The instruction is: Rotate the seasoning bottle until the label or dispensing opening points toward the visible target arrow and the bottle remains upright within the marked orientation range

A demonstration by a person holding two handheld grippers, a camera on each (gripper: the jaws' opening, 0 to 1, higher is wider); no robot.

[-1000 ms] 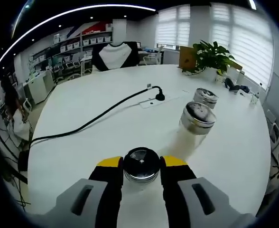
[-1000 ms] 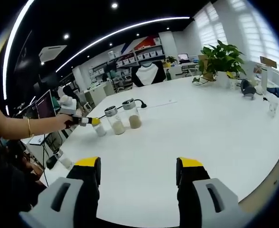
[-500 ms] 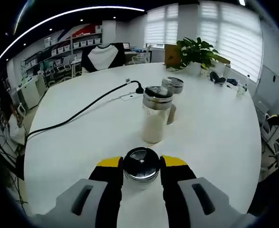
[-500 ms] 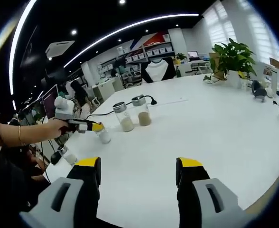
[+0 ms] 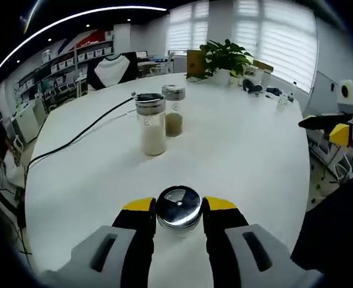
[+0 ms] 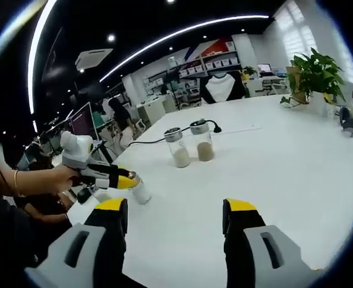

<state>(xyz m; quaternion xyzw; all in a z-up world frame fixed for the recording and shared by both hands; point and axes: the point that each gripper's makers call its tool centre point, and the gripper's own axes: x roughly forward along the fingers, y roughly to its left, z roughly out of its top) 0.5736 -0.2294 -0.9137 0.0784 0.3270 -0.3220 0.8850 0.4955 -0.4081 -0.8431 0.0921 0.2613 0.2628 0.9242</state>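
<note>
While the left gripper (image 5: 179,207) clamps its yellow-tipped jaws on the seasoning bottle (image 5: 178,208) standing on the white table (image 5: 242,150), turning looks underway; no arrow shows, so next comes checking aim. The right gripper (image 6: 175,210) hangs wide open, empty.

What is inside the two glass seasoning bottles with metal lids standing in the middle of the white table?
The nearer glass bottle holds pale powder, the farther bottle a brownish one. Their metal lids hide any dispensing holes from the side.

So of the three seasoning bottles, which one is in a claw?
The one with white contents, clamped in the left claw near the table edge. The other two, the pale-filled bottle and the brown-filled bottle, stand free, side by side.
</note>
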